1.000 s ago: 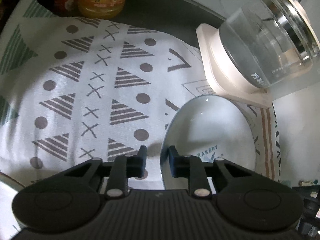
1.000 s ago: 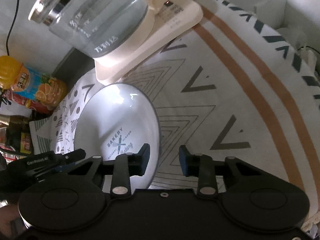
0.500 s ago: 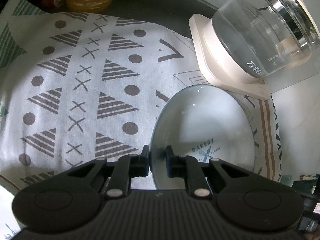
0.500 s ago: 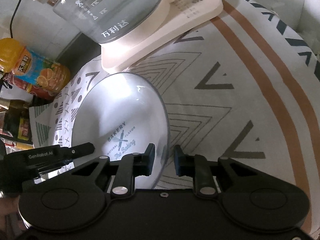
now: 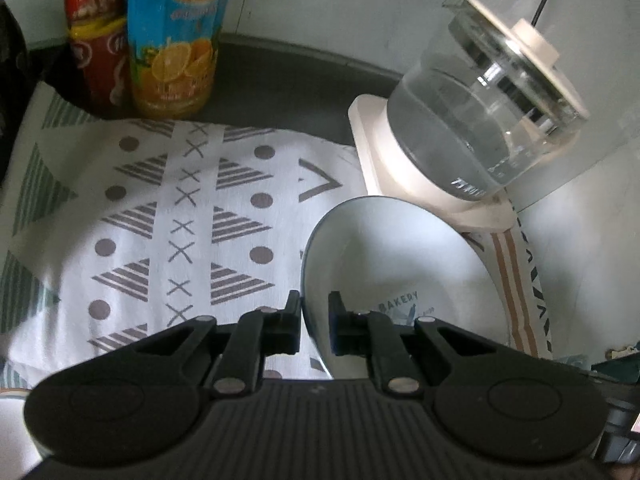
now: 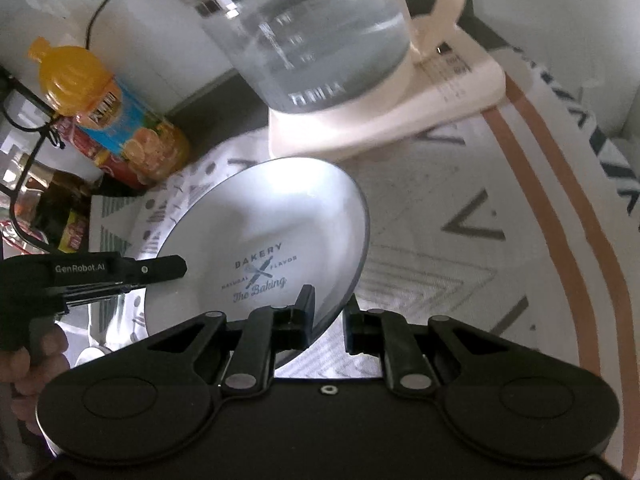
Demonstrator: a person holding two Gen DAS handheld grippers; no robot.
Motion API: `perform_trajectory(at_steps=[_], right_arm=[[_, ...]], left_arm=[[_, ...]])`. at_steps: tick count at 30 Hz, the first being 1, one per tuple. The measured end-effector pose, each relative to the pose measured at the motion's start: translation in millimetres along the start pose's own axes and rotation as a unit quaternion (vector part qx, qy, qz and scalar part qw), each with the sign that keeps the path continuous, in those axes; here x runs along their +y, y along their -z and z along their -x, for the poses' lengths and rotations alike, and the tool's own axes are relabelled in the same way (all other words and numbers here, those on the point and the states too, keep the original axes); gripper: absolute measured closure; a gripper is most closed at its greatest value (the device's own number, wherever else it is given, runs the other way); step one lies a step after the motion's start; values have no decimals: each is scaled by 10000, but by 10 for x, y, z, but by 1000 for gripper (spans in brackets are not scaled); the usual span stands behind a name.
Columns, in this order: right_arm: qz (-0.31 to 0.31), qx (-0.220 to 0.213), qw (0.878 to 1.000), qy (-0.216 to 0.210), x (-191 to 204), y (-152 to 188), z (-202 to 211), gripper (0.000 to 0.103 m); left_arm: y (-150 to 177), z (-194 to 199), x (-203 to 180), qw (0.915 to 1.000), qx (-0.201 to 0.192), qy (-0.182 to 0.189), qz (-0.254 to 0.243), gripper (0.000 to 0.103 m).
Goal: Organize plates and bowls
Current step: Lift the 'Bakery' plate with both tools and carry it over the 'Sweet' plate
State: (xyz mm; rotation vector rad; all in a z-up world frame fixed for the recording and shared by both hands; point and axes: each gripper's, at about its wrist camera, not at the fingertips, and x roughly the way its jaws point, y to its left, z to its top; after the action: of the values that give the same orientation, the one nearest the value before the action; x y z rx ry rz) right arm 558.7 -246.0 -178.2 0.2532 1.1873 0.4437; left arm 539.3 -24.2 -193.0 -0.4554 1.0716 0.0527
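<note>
A white plate with a dark rim and "BAKERY" print (image 5: 400, 264) (image 6: 272, 232) is held tilted above the patterned cloth. My left gripper (image 5: 314, 320) is shut on the plate's left rim. My right gripper (image 6: 329, 316) is shut on its right rim. In the right wrist view the left gripper (image 6: 120, 272) shows at the plate's far side, with the hand that holds it below.
A glass kettle on a cream base (image 5: 472, 128) (image 6: 340, 60) stands just behind the plate. An orange juice bottle (image 5: 176, 40) (image 6: 108, 120) and a red bottle (image 5: 96, 40) stand at the back left. A patterned cloth (image 5: 160, 220) covers the table.
Both grippers closed on the plate's opposite rims, then lifted and tilted it up off the cloth. Both cameras now look higher, toward the kettle and bottles.
</note>
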Motion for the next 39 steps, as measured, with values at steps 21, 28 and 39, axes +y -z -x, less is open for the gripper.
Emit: perform_trajectory(at_steps=[21,28,39], right_arm=[[558,-630,9964,-44,646,-15,445,89],[677,-687,9953,-113,913,131,505,89],[866,-644,9940,-180,1303,476,541,88]], left_arm=[[107,734,275,9984,-557,-15,106,92],[191,995,520,9978,-625,-64,225,92],[404,1312,886,9969,-674,-151,379,92]])
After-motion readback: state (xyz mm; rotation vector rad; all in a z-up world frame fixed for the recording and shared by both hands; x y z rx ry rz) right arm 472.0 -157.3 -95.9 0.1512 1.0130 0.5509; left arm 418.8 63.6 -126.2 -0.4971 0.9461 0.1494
